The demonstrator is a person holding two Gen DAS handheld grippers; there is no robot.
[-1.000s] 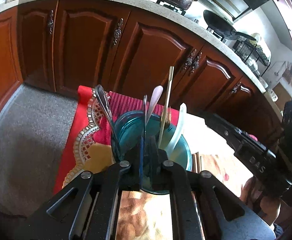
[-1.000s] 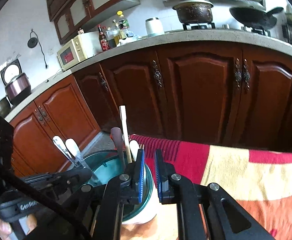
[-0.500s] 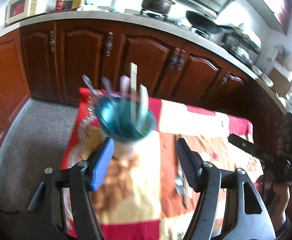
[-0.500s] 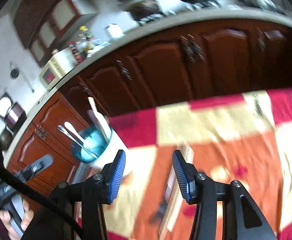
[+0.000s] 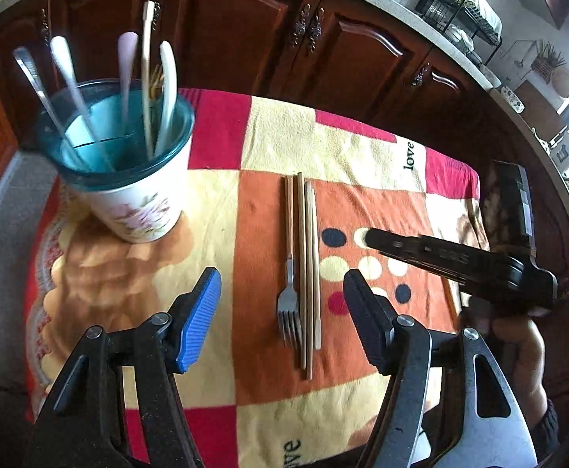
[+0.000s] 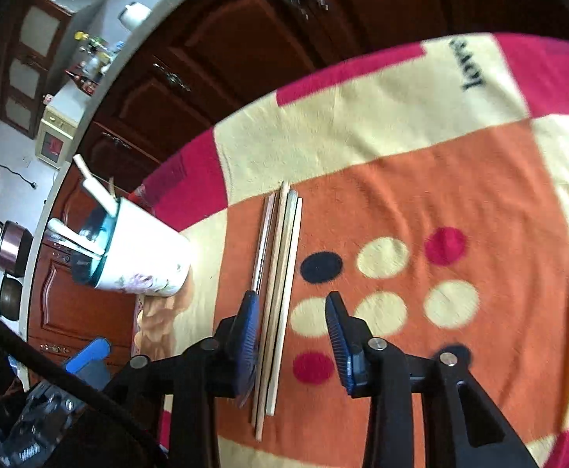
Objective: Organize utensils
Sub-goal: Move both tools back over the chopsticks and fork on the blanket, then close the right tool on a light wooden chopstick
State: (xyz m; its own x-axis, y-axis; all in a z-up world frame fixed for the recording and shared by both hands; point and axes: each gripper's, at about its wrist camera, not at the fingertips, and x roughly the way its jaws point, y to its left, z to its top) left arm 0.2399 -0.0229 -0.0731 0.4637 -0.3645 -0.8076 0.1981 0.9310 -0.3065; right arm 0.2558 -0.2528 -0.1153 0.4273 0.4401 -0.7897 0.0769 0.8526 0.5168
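Room: dark red-brown wooden cabinet doors (image 5: 245, 27) under a pale stone counter (image 5: 456, 58).
Surface: patchwork cloth of red, cream and orange squares (image 5: 362, 156), with dots.
Holder: white flowered cup with teal rim (image 5: 136, 195), upright at the cloth's left, holding spoon handles and sticks.
Utensils: metal fork (image 5: 290, 304) and pale wooden chopsticks (image 5: 309, 273) lying parallel, touching, on the orange square.
Left gripper (image 5: 280, 312): jaws spread, nothing between the pads.
Right gripper (image 6: 292, 335): jaws closing; chopsticks between them, apparently ungripped.
Unclear: fork head hidden in the right wrist view; that view blurred.
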